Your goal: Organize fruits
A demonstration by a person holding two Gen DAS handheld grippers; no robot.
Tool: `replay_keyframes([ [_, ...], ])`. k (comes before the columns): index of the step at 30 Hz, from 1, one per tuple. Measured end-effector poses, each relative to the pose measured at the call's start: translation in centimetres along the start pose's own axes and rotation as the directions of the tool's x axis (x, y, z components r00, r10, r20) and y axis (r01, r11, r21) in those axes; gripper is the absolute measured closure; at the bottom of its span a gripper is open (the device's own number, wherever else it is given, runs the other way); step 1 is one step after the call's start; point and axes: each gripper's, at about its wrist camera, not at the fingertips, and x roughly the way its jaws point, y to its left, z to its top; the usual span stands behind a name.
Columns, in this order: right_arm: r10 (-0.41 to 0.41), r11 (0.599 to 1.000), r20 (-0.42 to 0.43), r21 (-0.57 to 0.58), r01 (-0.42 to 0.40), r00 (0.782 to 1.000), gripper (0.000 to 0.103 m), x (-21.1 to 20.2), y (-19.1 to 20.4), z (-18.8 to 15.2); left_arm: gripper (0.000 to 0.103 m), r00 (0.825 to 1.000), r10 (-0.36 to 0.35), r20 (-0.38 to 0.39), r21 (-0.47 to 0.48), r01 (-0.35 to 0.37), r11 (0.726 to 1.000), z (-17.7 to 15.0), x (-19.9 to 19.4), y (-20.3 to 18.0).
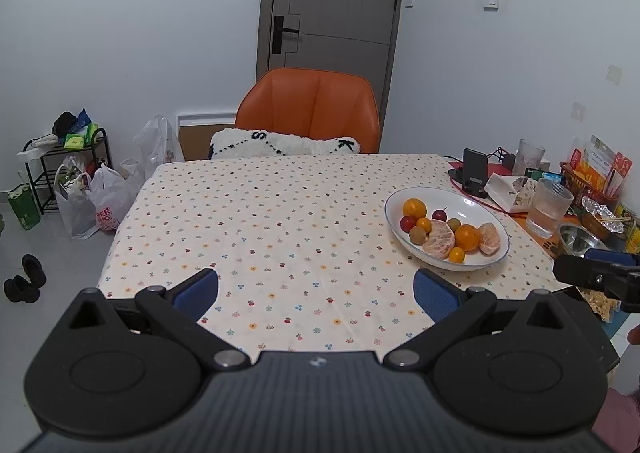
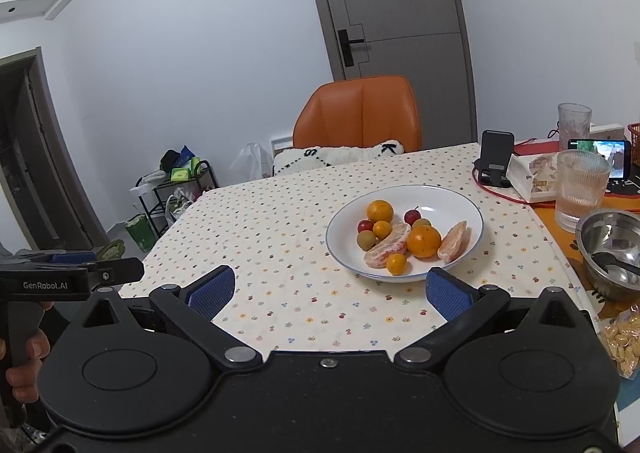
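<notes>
- Fruits lie together in a white oval plate with a thin blue rim, on the right part of the table, which has a dotted cloth.
- Two oranges, three small yellow-orange fruits, two small red fruits and two greenish-brown ones are in it, all close or touching.
- Two peeled citrus pieces lie among them; the smaller one leans near the plate's right wall.
- What kind the little fruits are, I cannot tell; they are too small.
- Right gripper hovers just before the near rim of the plate, its blue pads wide apart and holding nothing.
- Left gripper hangs over the bare cloth, left of the plate and apart from it, also wide open and empty.
- In the right wrist view the left gripper appears at the left edge, cut off, with a hand around its handle.
- Ribbed glasses, a steel bowl and a phone stand crowd the right side; a bag of something pale is cut by the frame.
- An orange chair stands behind the table.
</notes>
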Motion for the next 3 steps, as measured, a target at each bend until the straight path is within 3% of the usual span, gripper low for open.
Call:
replay_keyframes([
  [3, -0.006, 1.000, -0.006, 0.004, 0.006, 1.000, 0.000, 0.49, -0.29, 0.20, 0.000, 1.000, -0.003, -0.004, -0.002, 0.003, 1.000, 0.37, 0.56, 0.06],
])
